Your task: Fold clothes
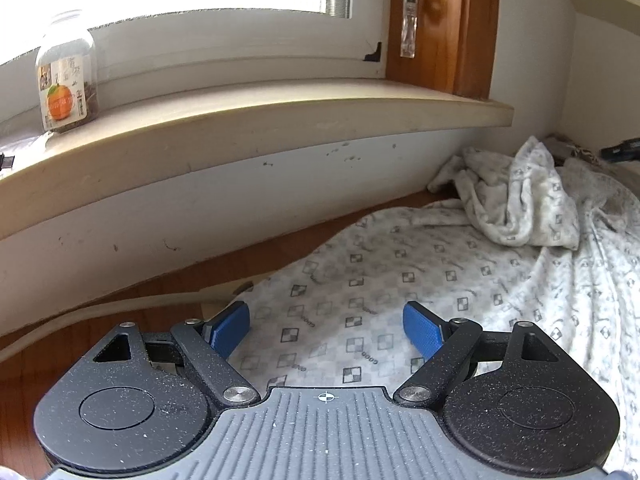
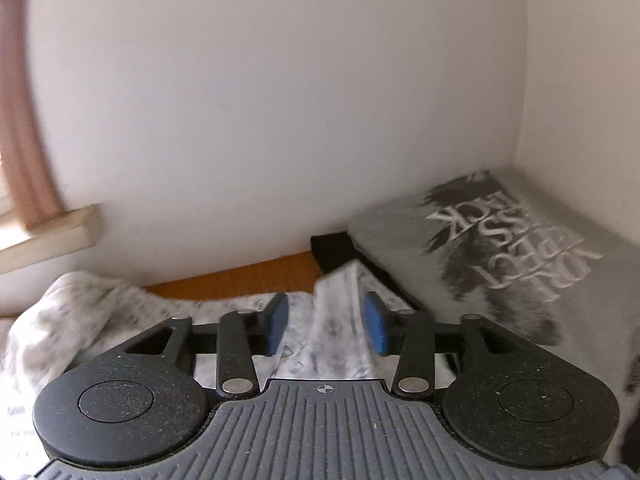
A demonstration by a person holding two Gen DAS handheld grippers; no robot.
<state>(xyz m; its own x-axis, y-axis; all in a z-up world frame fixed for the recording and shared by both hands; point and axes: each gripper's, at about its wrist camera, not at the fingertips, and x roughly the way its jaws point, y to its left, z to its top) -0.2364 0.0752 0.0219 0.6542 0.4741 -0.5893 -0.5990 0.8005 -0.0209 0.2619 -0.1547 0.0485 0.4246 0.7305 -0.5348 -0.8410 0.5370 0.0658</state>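
A white garment with a small checker print (image 1: 380, 280) lies spread on the wooden surface (image 1: 140, 292), with one end bunched up at the far right (image 1: 520, 200). My left gripper (image 1: 326, 328) hovers open just over the flat part, with nothing between its blue pads. In the right wrist view a raised fold of the same garment (image 2: 340, 292) stands between the jaws of my right gripper (image 2: 326, 320). That fold leans toward the right pad, the left pad is clear of it, and the jaws are half apart. More bunched cloth (image 2: 60, 312) lies to the left.
A folded grey T-shirt with a dark print (image 2: 500, 248) lies in the right corner, a black item (image 2: 332, 248) beside it. A windowsill (image 1: 280, 120) juts out above the surface, bearing a jar (image 1: 66, 80). White walls close off the back and right.
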